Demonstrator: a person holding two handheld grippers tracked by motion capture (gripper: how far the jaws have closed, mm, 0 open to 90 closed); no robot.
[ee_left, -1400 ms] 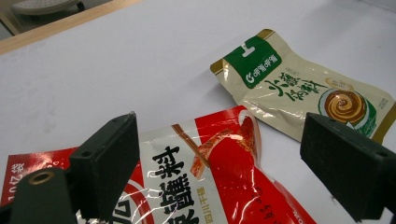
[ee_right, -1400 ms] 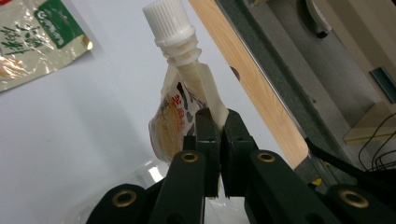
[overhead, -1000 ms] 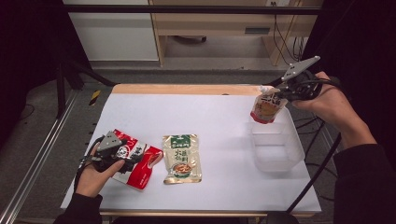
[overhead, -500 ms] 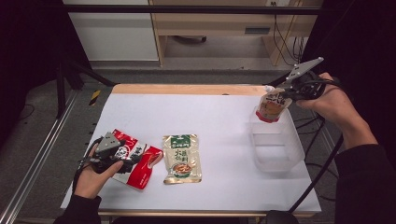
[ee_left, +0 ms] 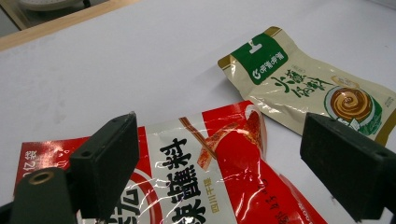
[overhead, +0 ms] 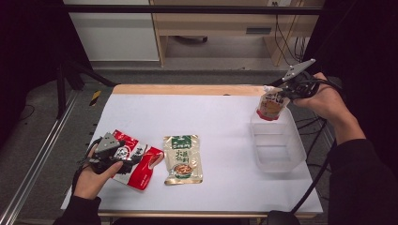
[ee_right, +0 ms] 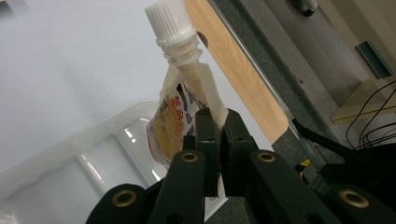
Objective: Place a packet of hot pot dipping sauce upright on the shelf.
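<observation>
Over the clear plastic tray (overhead: 277,154), right tool (ee_right: 217,128) pinching glossy spouted pouch (overhead: 271,105) (ribbed cap)

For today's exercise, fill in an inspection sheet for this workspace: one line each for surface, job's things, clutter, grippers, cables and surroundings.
Surface: white table top with a wooden far edge; no spills seen.
Job's things: spouted pouch held over the far end of the clear plastic bin; red packet and green-topped packet lie flat, side by side.
Clutter: nothing seen.
Grippers: right gripper is shut on the spouted pouch just below its cap; left gripper is open, jaws either side of the red packet.
Cables: black cable trails off the table's right edge; more cables hang behind.
Surroundings: grey floor, metal rail at left, cabinet and wooden furniture beyond.
</observation>
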